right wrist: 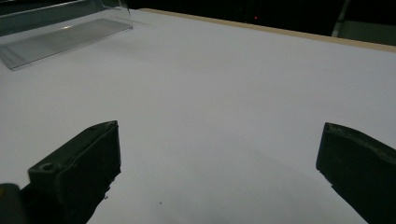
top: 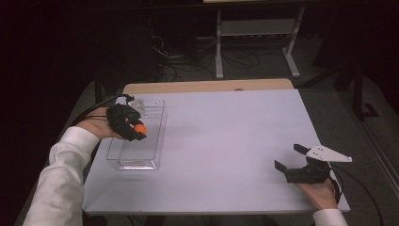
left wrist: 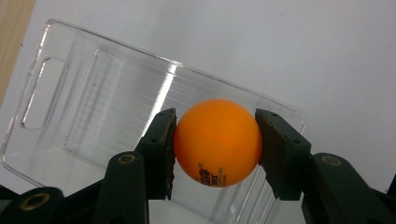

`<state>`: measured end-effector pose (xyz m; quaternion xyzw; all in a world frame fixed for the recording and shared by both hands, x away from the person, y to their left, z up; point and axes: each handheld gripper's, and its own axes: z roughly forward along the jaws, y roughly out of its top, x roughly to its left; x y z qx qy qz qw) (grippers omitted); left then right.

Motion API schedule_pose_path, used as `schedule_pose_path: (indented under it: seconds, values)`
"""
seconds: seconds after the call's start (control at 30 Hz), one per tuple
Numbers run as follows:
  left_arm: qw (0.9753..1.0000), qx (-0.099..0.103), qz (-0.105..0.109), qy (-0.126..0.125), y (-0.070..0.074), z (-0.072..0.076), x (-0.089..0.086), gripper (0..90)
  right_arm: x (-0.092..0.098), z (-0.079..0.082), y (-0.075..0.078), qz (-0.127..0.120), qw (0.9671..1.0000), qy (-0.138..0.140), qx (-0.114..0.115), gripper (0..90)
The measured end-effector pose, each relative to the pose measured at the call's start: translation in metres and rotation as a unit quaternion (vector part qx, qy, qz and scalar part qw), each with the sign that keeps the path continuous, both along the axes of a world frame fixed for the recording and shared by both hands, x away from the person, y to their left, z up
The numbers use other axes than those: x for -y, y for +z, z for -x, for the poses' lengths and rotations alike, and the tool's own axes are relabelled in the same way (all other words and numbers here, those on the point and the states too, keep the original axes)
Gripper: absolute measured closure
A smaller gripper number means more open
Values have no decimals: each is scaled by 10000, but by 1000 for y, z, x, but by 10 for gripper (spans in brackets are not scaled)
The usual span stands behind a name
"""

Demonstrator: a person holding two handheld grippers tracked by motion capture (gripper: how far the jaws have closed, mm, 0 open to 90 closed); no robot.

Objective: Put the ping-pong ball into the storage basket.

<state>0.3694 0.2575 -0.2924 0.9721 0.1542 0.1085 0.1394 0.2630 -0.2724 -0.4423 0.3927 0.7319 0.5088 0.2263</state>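
The left tongs (top: 134, 129) pinch an orange ball (top: 140, 128) between their 2 black jaws, one pad pressed to each side of it. In the left gripper view the ball (left wrist: 217, 142) carries dark printed marks low on its face, and the left tongs (left wrist: 215, 154) hold it above a clear plastic tray (left wrist: 93, 107) with a handle slot cut in one end. From the high view, that tray (top: 141, 153) lies on the left part of the white bench (top: 221, 136), its long side running away from the person, and the ball sits over its left half; whether the ball touches the tray floor cannot be told.

The right tongs (top: 288, 158) rest near the bench's right front corner, well apart from the tray, jaws spread wide with nothing between them. A grey three-cornered plate (top: 328, 153) sits on top of them. In the right gripper view the right tongs (right wrist: 219, 168) show 2 jaws far apart over bare bench (right wrist: 224, 84), with the tray's edge (right wrist: 60, 39) at upper left.

White sleeves (top: 59, 183) cover the person's forearms.
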Motion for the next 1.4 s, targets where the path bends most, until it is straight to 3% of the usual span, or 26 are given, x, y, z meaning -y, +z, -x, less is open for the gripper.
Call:
schedule_pose_path:
  seconds: [1.4]
  values:
    - [9995, -261, -180, 2, -45, -6, 0, 506, 0, 0, -1, 42, 10000, 11, -39, 0]
